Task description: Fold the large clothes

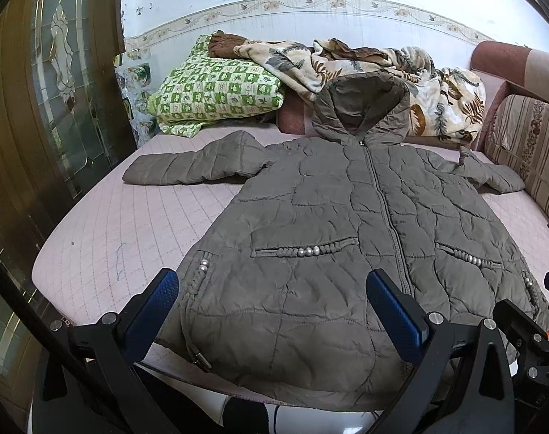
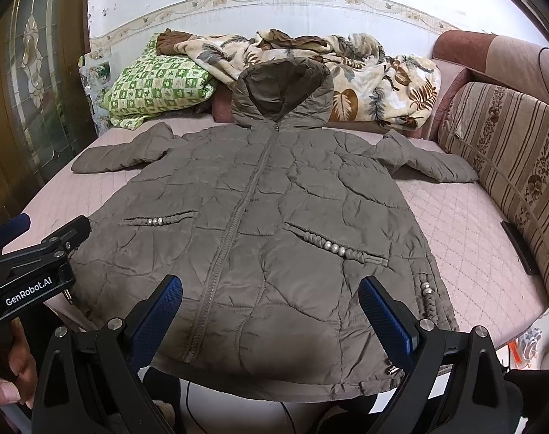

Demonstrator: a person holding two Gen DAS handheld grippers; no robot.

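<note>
Left wrist view: my left gripper [image 1: 270,311] and right gripper [image 2: 270,307] gape empty above the coat [image 1: 346,238]'s hem — spread flat on the bed [image 1: 129,224], bare quilt either side.

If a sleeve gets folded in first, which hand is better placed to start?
Probably either: each open gripper, left gripper and right gripper, hovers over its own half of the coat, so the left sleeve suits the left.
</note>
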